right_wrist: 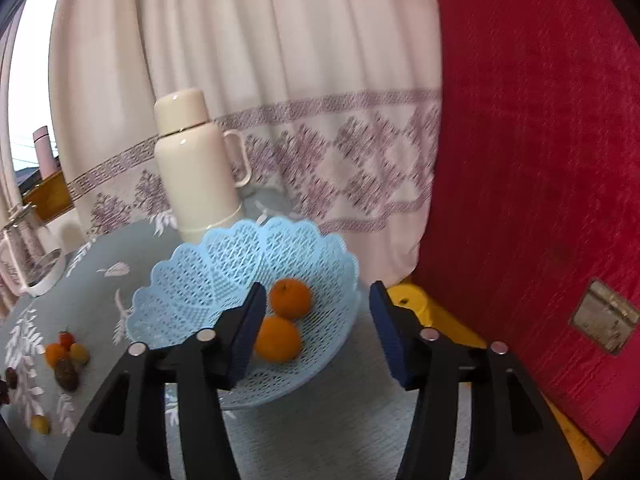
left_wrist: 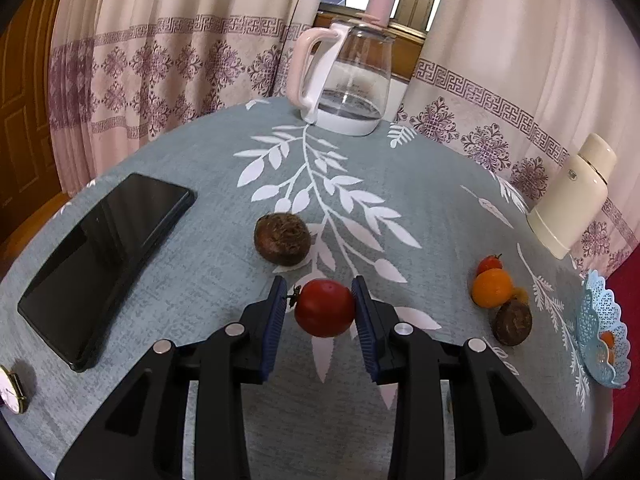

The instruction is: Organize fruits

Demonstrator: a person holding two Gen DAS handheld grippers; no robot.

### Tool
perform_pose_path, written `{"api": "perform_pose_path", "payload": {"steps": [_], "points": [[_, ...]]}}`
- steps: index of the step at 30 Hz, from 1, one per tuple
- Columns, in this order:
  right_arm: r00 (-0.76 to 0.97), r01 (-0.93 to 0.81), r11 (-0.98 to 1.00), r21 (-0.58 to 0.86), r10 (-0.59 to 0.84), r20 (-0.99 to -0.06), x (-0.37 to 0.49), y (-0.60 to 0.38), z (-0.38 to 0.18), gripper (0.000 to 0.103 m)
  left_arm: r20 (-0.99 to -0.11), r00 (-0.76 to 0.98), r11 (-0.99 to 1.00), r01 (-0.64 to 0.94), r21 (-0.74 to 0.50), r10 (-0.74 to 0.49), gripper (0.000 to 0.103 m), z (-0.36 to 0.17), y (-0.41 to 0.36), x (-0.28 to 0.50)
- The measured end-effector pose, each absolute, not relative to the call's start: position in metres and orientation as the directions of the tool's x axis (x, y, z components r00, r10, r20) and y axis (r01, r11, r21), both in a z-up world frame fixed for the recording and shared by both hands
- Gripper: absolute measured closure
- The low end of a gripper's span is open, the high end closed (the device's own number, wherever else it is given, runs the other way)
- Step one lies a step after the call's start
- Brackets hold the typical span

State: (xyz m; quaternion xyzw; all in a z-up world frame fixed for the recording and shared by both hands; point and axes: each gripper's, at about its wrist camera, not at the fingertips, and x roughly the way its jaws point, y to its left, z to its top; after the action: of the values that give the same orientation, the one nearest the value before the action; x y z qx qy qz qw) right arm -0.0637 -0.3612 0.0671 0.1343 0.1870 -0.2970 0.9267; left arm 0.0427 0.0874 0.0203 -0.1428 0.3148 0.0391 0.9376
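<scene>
My left gripper is shut on a red tomato and holds it just above the tablecloth. A brown fruit lies just beyond it. To the right sit a small red tomato, an orange and another brown fruit. The blue lattice basket holds two oranges; its edge also shows in the left wrist view. My right gripper is open and empty over the basket's near right side.
A black phone lies at the left, a watch near the left edge. A glass kettle stands at the back, a cream thermos behind the basket. A red surface rises at the right. Small fruits lie left of the basket.
</scene>
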Motion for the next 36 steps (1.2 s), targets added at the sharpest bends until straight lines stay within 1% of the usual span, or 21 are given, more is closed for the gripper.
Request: {"api": "perform_pose_path", "payload": {"steps": [3,7,10,12,14,16,22,27,30,33,36], "points": [[0.745,0.622,0.774,0.118,-0.539,-0.393,-0.069,-0.357,0.069,0.045,-0.584,0.811,0.961,-0.136,-0.239,-0.03,0.069,0.031,0.079,0.04],[0.743,0.634,0.766,0.112,-0.562,-0.362,-0.074,-0.354,0.07,0.041,-0.55,0.832,0.971,-0.072,-0.228,-0.067,0.069,0.048,0.06,0.035],[0.746,0.636,0.762,0.123,-0.565,-0.353,-0.077,-0.356,0.07,0.041,-0.53,0.844,0.977,-0.034,-0.212,-0.086,0.069,0.057,0.049,0.032],[0.748,0.633,0.763,0.132,-0.559,-0.358,-0.078,-0.358,0.068,0.041,-0.529,0.844,0.977,-0.035,-0.21,-0.083,0.069,0.059,0.05,0.03],[0.752,0.628,0.765,0.139,-0.552,-0.36,-0.078,-0.359,0.068,0.04,-0.54,0.837,0.976,-0.04,-0.215,-0.085,0.069,0.058,0.056,0.03],[0.756,0.625,0.767,0.147,-0.547,-0.36,-0.079,-0.359,0.067,0.037,-0.565,0.82,0.974,-0.046,-0.224,-0.091,0.069,0.054,0.065,0.03],[0.762,0.62,0.766,0.17,-0.537,-0.361,-0.083,-0.362,0.065,0.037,-0.63,0.77,0.971,-0.061,-0.23,-0.101,0.068,0.031,0.079,0.027],[0.767,0.615,0.769,0.174,-0.531,-0.36,-0.084,-0.362,0.065,0.037,-0.663,0.742,0.977,-0.05,-0.208,-0.103,0.068,0.017,0.073,0.03],[0.768,0.613,0.77,0.175,-0.53,-0.359,-0.085,-0.362,0.065,0.037,-0.674,0.734,0.978,-0.064,-0.2,-0.09,0.067,0.015,0.073,0.037],[0.769,0.612,0.771,0.175,-0.529,-0.359,-0.085,-0.361,0.065,0.037,-0.692,0.72,0.98,-0.097,-0.173,-0.051,0.068,0.012,0.075,0.049],[0.77,0.611,0.771,0.177,-0.528,-0.359,-0.084,-0.361,0.065,0.037,-0.72,0.692,0.979,-0.119,-0.167,-0.038,0.067,0.007,0.079,0.062]]}}
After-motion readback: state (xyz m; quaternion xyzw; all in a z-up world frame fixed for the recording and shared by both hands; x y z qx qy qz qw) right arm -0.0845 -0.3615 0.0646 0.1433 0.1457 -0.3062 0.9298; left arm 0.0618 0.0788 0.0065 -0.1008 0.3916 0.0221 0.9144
